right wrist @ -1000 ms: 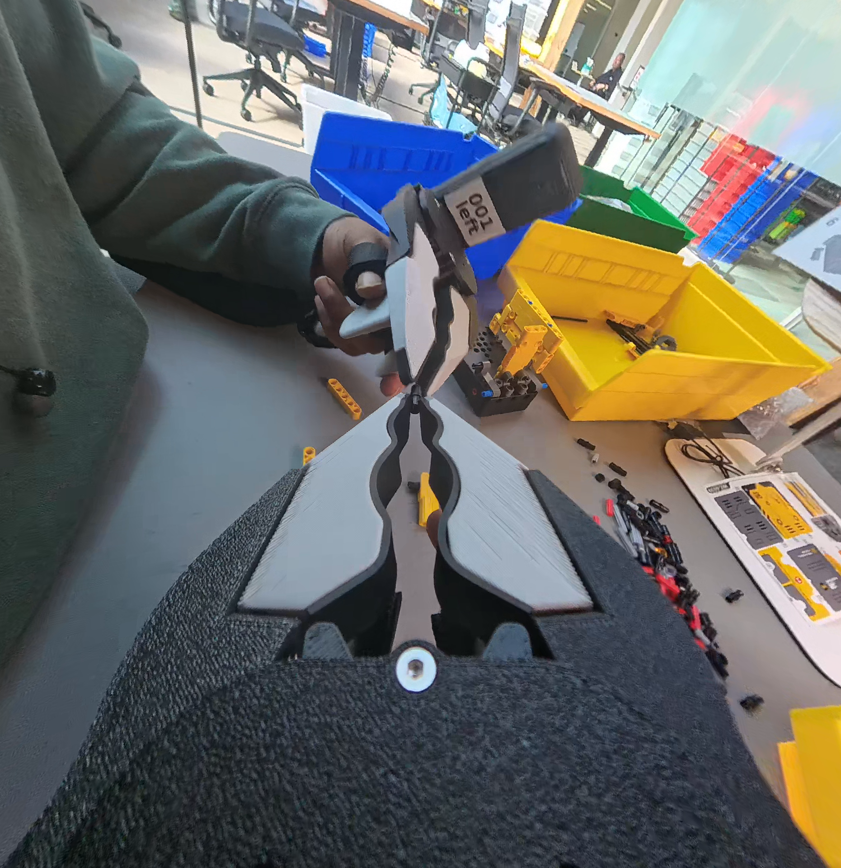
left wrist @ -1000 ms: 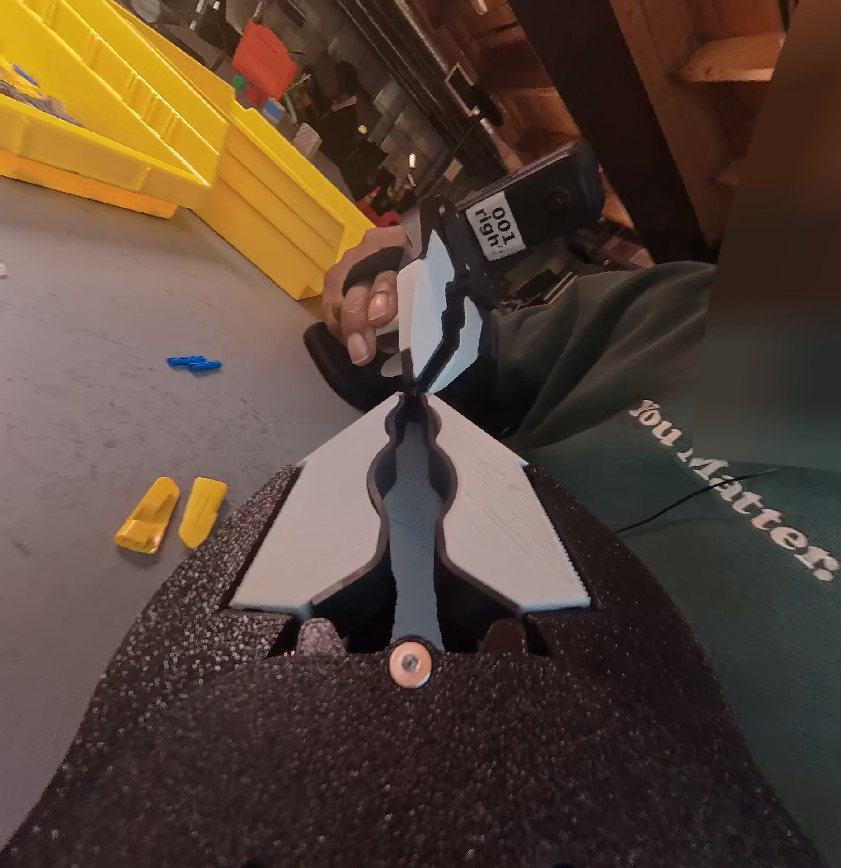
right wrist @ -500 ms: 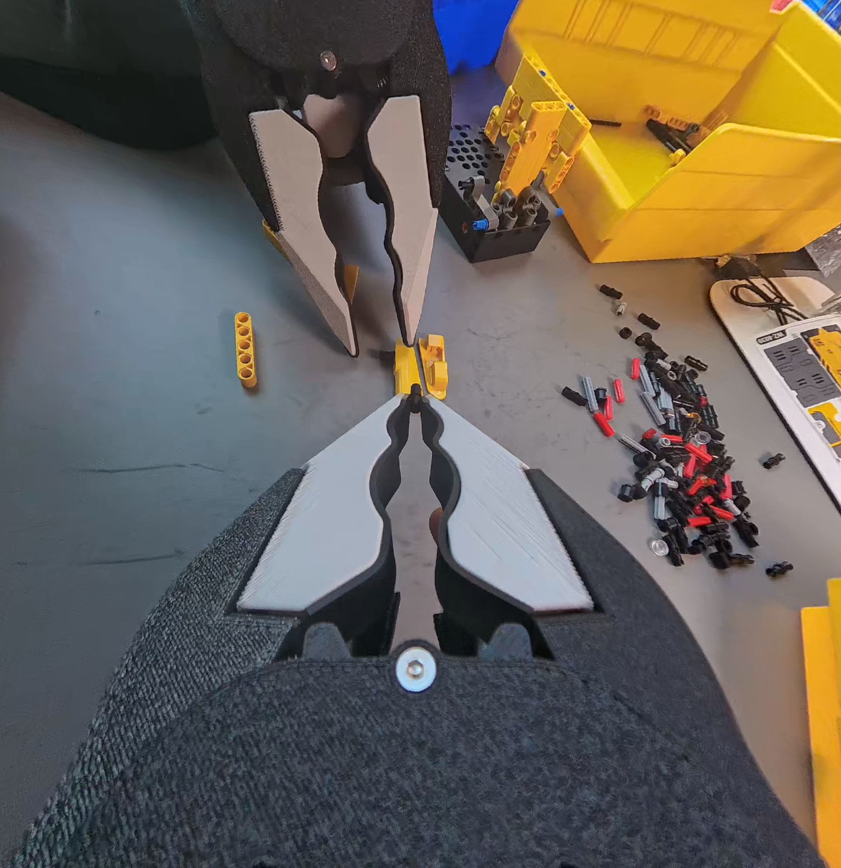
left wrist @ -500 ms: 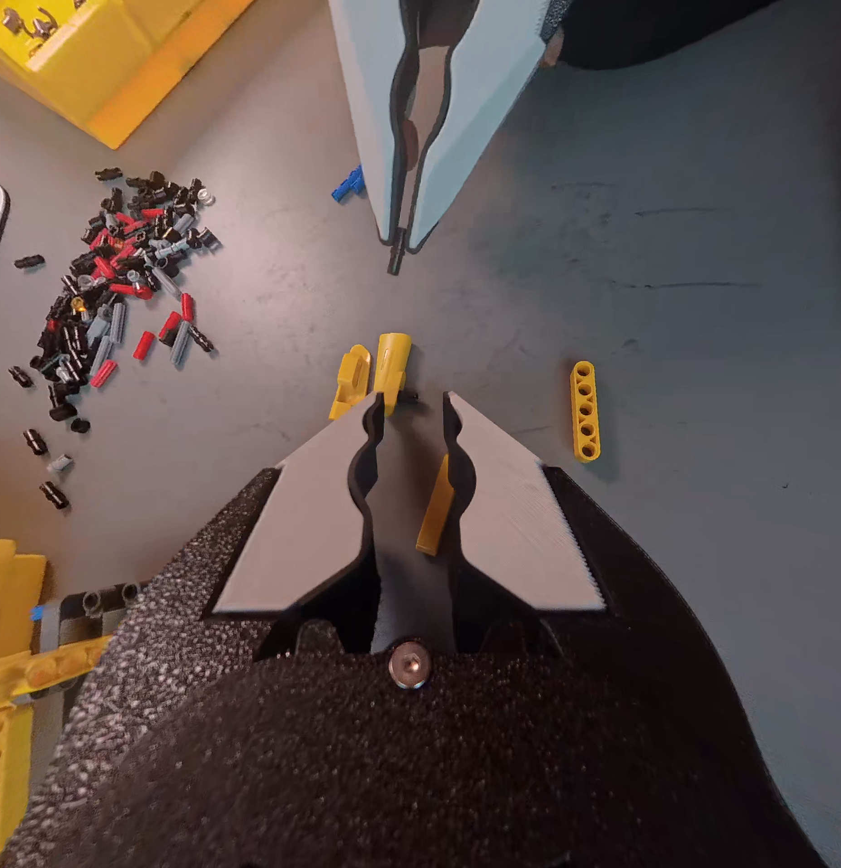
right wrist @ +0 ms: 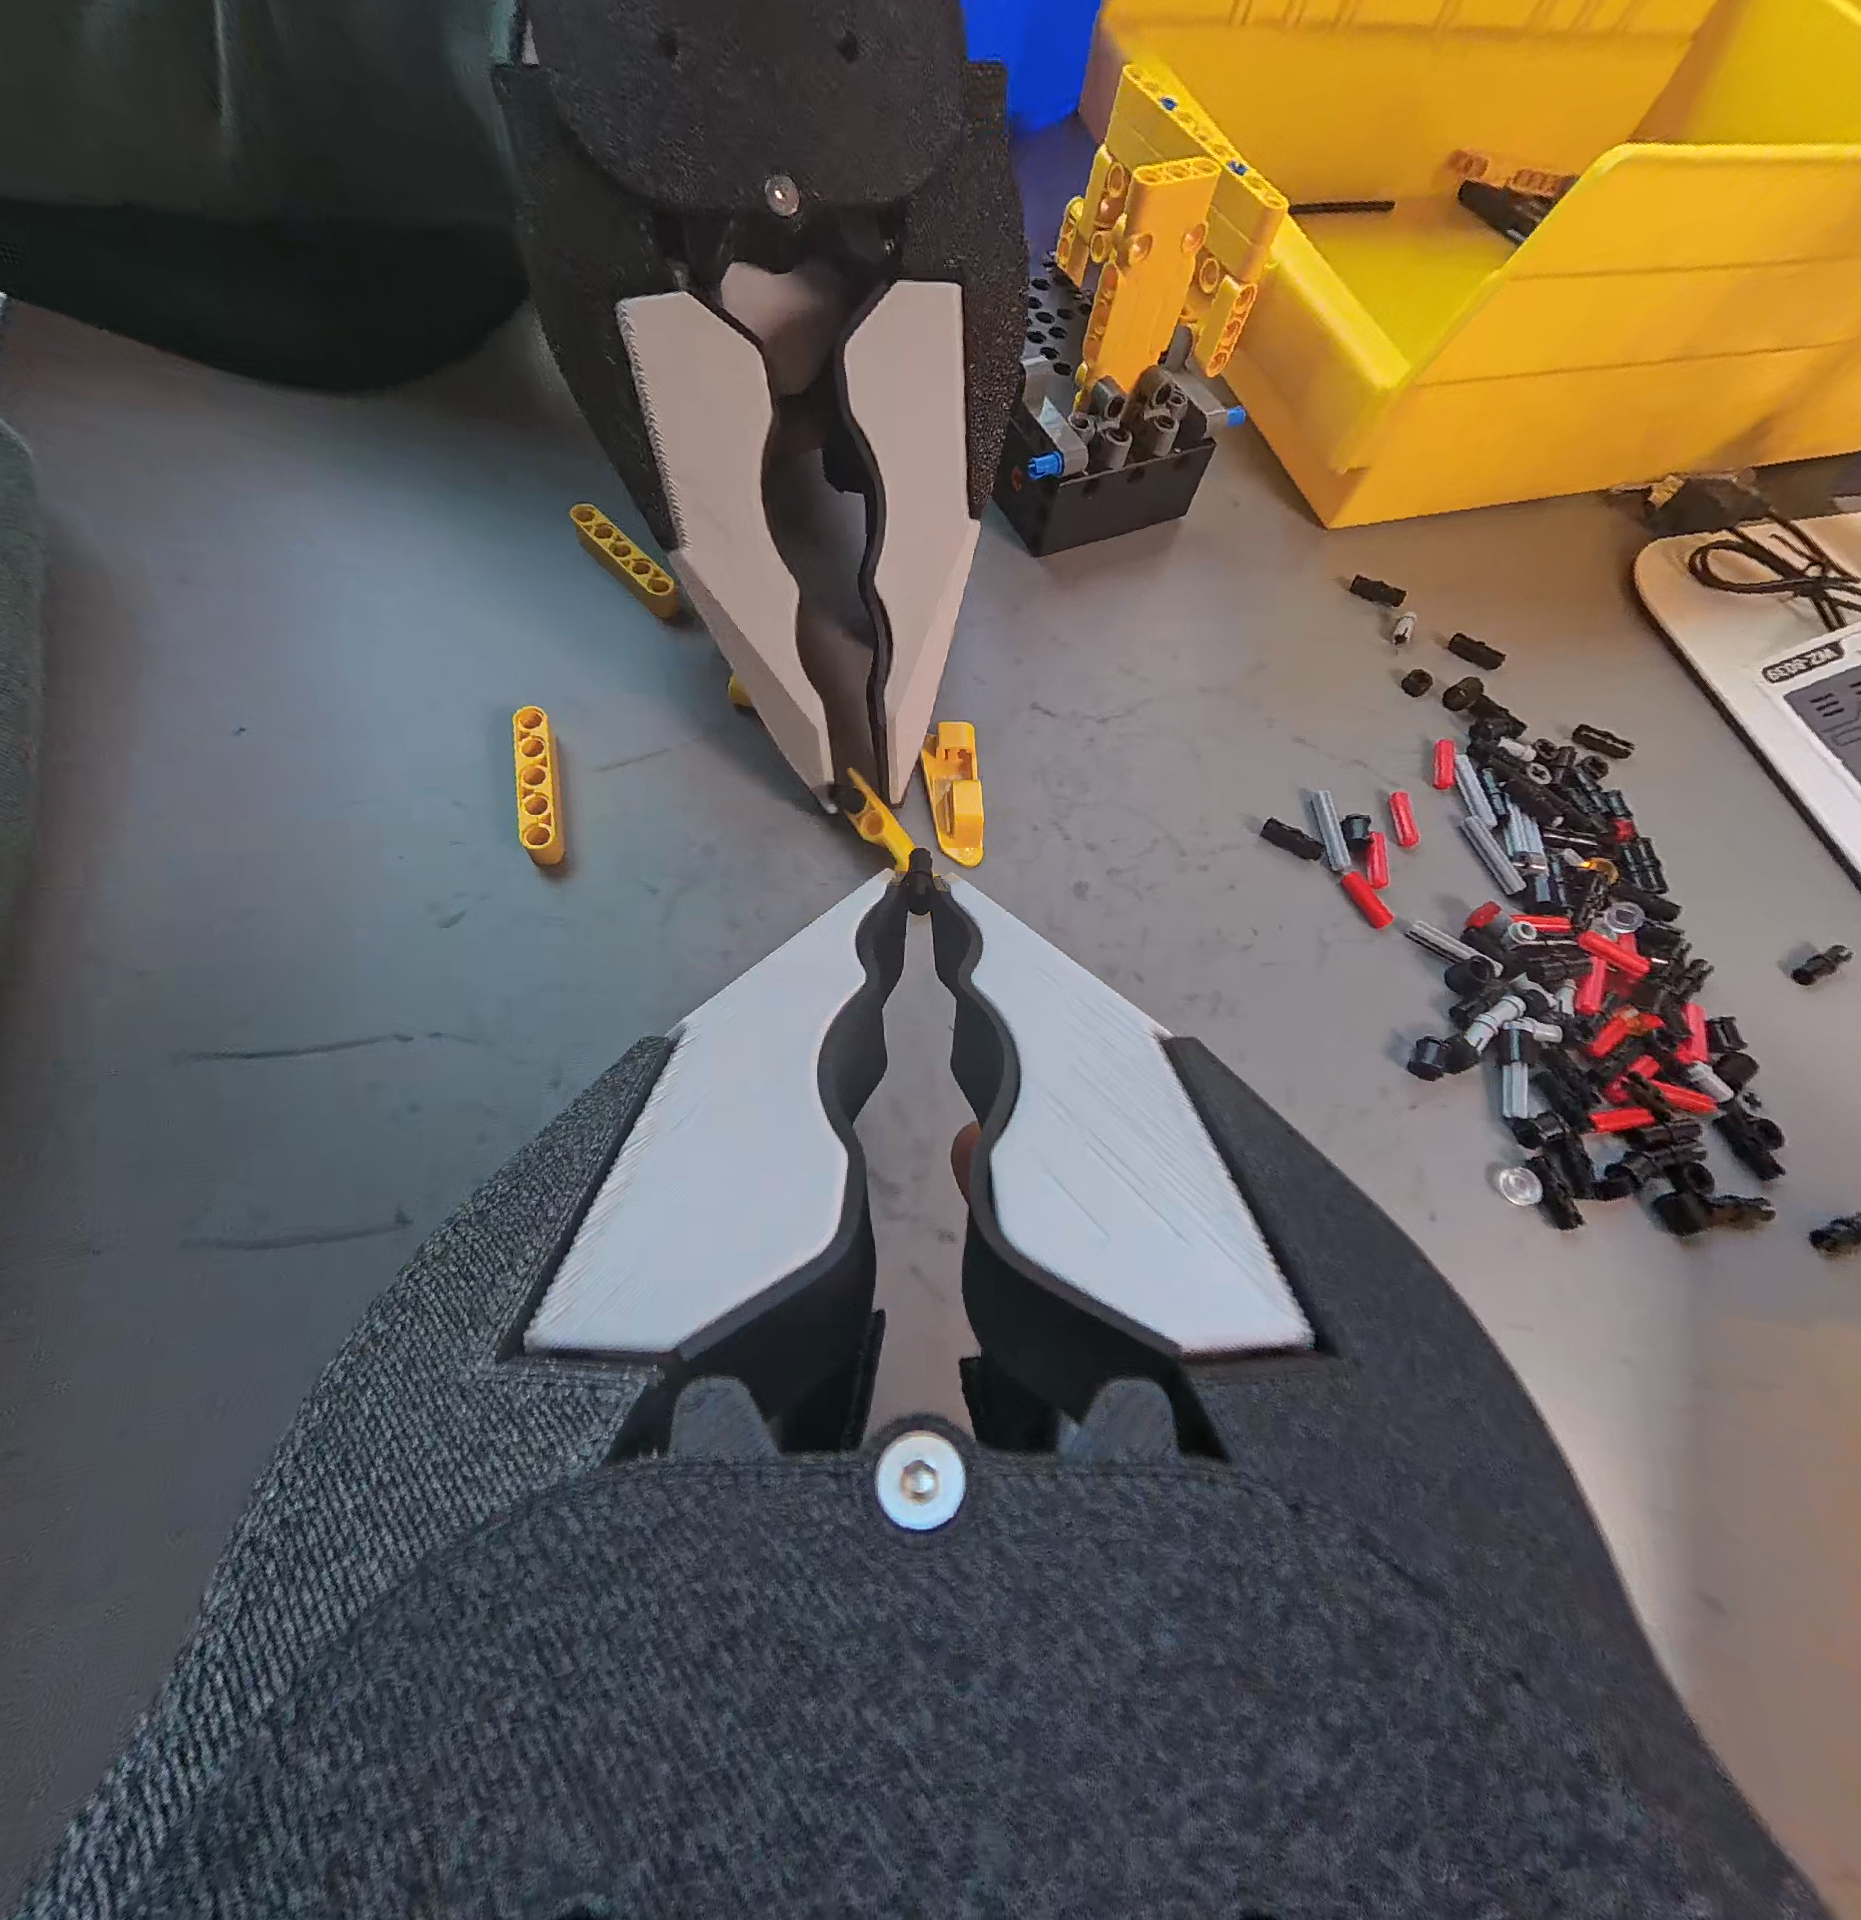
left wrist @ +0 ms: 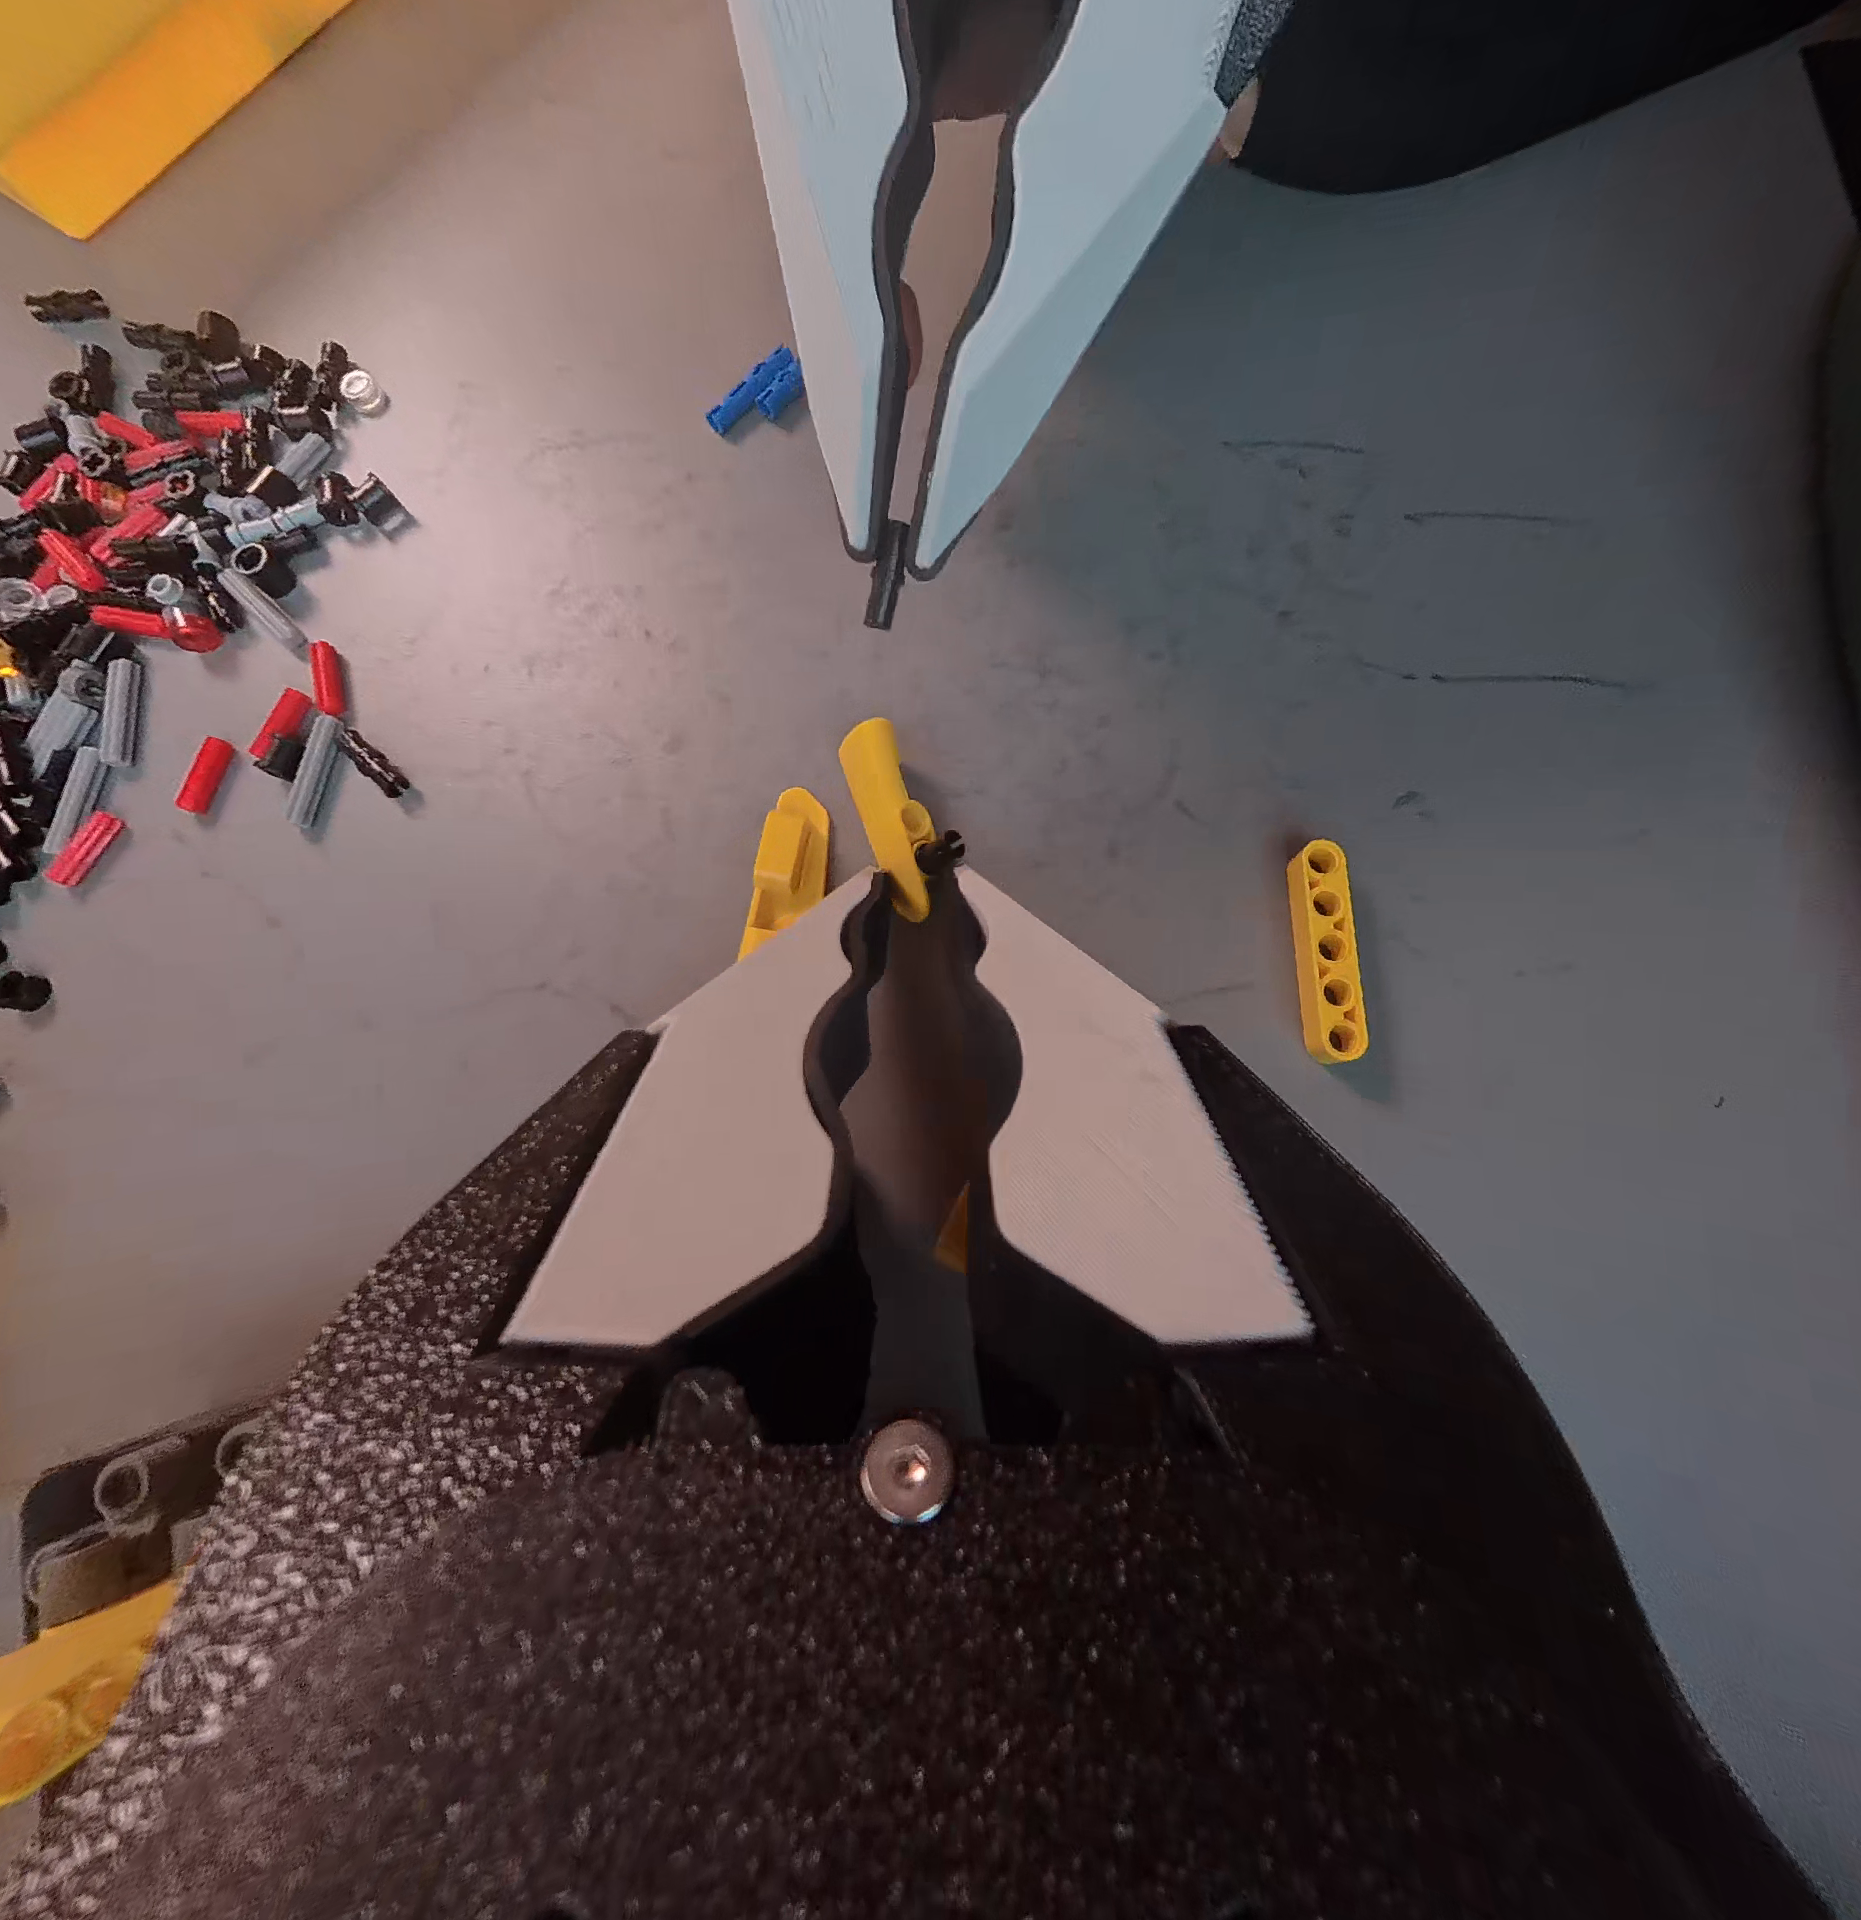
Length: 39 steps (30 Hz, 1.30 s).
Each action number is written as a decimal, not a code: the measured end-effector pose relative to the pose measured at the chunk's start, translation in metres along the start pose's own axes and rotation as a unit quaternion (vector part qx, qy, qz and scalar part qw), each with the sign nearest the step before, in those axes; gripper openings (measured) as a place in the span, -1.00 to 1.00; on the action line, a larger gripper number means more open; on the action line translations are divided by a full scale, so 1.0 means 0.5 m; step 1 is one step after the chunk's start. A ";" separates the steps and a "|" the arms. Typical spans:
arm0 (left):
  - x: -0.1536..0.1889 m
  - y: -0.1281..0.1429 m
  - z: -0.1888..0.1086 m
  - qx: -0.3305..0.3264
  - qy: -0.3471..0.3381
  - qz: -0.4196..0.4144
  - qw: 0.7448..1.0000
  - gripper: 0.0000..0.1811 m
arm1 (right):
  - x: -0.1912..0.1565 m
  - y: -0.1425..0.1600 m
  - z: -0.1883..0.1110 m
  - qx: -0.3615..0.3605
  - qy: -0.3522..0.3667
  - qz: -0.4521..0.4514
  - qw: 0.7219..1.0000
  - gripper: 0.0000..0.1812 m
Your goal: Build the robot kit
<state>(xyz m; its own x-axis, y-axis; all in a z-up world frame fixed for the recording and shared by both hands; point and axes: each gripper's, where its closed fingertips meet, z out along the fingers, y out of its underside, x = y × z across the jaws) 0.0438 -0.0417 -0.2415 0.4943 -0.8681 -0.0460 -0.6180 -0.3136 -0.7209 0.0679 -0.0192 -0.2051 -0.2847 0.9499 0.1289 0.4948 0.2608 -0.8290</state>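
My left gripper is shut on a curved yellow piece, tilted off the grey table. A small black pin sticks out of that piece's side. My right gripper comes in from above, shut on another black pin that points at the yellow piece and is close to it. In the right wrist view my right gripper holds its pin just short of the yellow piece in my left gripper. A second curved yellow piece lies beside them.
A yellow five-hole beam lies to the right, another farther off. A pile of black, red and grey pins, a black-and-yellow assembly, a yellow bin, a printed sheet and blue pins surround the spot. Tip to tip, the grippers are about 6 cm apart.
Both grippers came down from tip-to-tip in the air to the table. My left gripper, open half a second ago, has shut on one yellow piece and tilted it up.
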 end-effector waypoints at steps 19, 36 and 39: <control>0.041 -0.046 0.001 0.041 0.099 -0.082 0.991 -0.94 | -0.038 0.016 0.020 -0.063 -0.054 -0.028 0.996 -0.96; 0.054 -0.049 -0.011 0.053 0.138 -0.108 0.983 -0.96 | -0.063 0.010 0.004 -0.046 -0.107 0.039 0.992 -0.96; 0.060 -0.043 -0.003 0.036 0.150 -0.097 0.983 -0.97 | -0.064 0.015 0.005 -0.054 -0.116 0.030 0.991 -0.96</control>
<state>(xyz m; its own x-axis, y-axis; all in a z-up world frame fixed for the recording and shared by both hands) 0.0709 -0.0615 -0.2265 0.3897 -0.8723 0.2952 -0.4790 -0.4658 -0.7440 0.0787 -0.0478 -0.2169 -0.4265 0.9026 -0.0586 0.5979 0.2328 -0.7670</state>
